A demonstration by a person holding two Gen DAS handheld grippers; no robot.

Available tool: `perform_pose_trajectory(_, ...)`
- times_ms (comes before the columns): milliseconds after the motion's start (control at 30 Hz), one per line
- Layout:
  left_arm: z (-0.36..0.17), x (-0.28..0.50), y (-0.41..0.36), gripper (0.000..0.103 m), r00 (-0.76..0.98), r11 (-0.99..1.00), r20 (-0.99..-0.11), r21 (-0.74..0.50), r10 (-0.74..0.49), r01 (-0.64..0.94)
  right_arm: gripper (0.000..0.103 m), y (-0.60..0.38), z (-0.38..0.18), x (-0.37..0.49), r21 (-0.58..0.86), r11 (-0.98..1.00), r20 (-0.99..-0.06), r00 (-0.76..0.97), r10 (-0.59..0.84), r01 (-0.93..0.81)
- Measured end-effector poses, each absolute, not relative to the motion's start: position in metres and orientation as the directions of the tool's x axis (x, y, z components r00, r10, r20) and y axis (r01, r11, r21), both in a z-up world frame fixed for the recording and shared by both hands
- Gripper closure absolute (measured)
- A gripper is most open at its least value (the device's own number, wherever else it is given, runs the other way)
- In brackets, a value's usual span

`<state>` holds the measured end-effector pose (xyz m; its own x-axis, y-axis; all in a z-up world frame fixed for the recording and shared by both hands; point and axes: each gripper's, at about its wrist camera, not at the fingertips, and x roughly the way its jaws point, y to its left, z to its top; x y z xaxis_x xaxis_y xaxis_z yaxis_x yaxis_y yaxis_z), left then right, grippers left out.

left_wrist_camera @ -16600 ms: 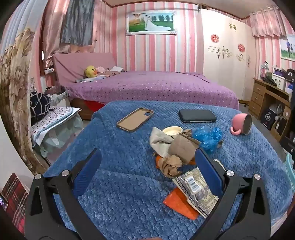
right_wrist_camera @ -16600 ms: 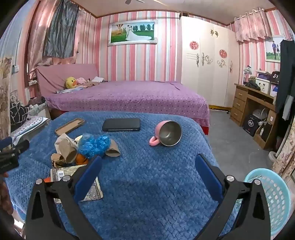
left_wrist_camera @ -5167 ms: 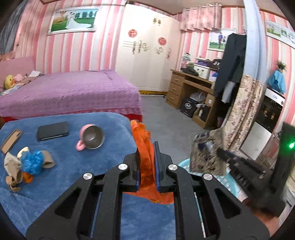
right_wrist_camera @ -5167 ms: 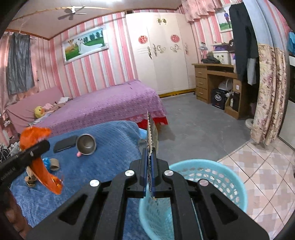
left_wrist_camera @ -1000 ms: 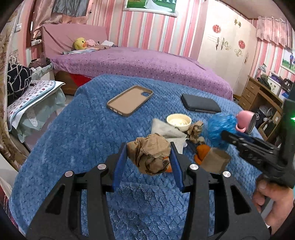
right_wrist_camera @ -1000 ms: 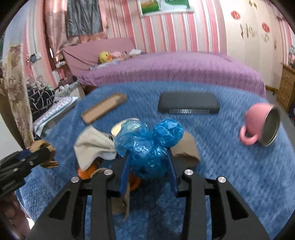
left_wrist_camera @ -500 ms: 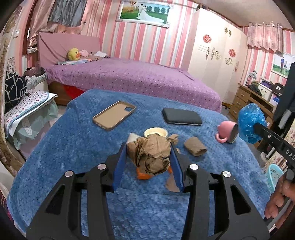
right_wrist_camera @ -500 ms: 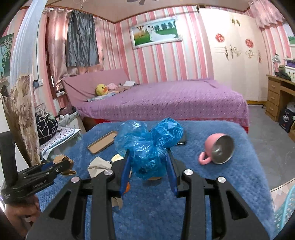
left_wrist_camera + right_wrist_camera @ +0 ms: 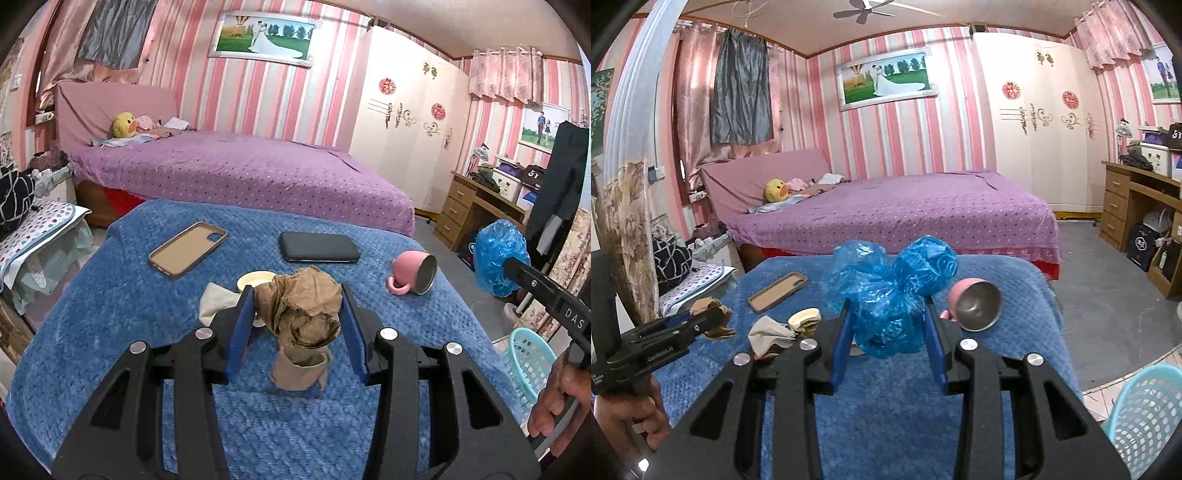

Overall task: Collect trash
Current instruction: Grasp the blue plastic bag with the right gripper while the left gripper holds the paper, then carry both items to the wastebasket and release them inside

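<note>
1. Two pieces of trash are in hand, none of them binned yet, as I judge it: the left gripper [image 9: 297, 317] pinches a crumpled brown paper wad [image 9: 301, 308] between its blue pads, lifted above the blue blanket [image 9: 110, 295].
2. The right gripper [image 9: 888, 328] is clamped on a blue plastic bag [image 9: 892, 291], likewise held up off the blanket.
3. One light-blue basket [image 9: 1145, 410] sits on the floor at about 4 o'clock in the right wrist view, well apart from both loads; carrying them there is the step left.
4. Left on the blanket, counted: one brown paper cup [image 9: 300, 369] just below the wad at 6 o'clock, one pale crumpled tissue [image 9: 216, 297] at 9 o'clock of the wad, one small round cream lid [image 9: 255, 281] behind it.
5. Probably not trash: one tan phone case [image 9: 188, 248] at 10 o'clock, one dark phone [image 9: 318, 248] at 12 o'clock, one pink mug [image 9: 413, 273] on its side at 2 o'clock.
</note>
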<state>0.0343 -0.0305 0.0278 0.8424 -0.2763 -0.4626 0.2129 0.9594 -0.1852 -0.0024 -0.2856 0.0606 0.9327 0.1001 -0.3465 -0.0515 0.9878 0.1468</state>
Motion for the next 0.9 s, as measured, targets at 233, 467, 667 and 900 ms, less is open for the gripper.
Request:
perform_pose_trajectory(233, 0.032, 0.028, -0.041, 0.059, 0.84, 0.956, -0.457, -0.181, -0.291, 0.233, 0.067, -0.317, 0.065, -0.015, 0.152, 0.988, -0.354, 0.935, 0.04, 0.015)
perform_pose_trajectory(467, 0.036, 0.024, -0.054, 0.059, 0.839, 0.95, -0.448, -0.181, -0.31, 0.254, 0.067, -0.345, 0.069, -0.029, 0.148, 0.986, -0.356, 0.934, -0.014, 0.071)
perform_pose_trajectory(667, 0.038, 0.021, -0.067, 0.059, 0.834, 0.944, -0.443, -0.182, -0.328, 0.275, 0.067, -0.361, 0.068, -0.038, 0.151, 0.984, -0.366, 0.93, -0.036, 0.098)
perform_pose_trajectory(900, 0.039, 0.019, -0.084, 0.059, 0.825, 0.938, -0.446, -0.17, -0.348, 0.304, 0.067, -0.389, 0.064, -0.055, 0.138, 0.972, -0.399, 0.909, -0.123, 0.192)
